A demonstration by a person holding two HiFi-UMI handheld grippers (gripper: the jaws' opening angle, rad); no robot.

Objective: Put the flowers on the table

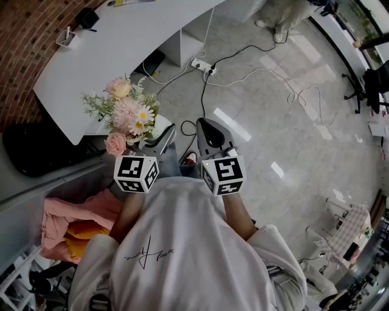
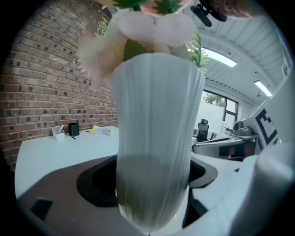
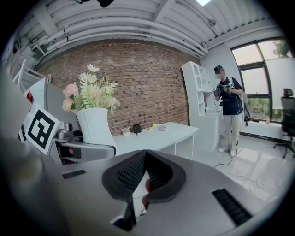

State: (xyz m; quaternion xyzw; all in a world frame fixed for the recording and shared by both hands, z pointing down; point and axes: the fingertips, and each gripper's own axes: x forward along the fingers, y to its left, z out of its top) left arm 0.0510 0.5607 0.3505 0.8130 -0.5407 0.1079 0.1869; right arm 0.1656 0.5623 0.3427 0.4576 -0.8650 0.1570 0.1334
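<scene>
Pinching a white ribbed vase (image 2: pixel 154 138) between widely spread jaws, the left claw (image 1: pixel 157 135) holds it upright and off any surface. The flowers (image 1: pixel 124 112), pink and white with green sprigs, stand in the vase at centre left of the head view. The right claw (image 3: pixel 144 156) has its jaws pressed together with nothing between them.

The pick-up is done; the placing is not. What is left is to bring the vase over the white counter (image 1: pixel 121 42) at the upper left, set it down and let go. The vase seems to hang at the counter's near corner, though the head view does not settle whether it is over the top.

The near part of the counter lies bare. A black pen holder (image 1: pixel 88 18) and a small cup (image 1: pixel 65 37) stand at its far end, well apart from the vase. A power strip (image 1: pixel 203 65) with its cables lies on the floor (image 1: pixel 292 133).
</scene>
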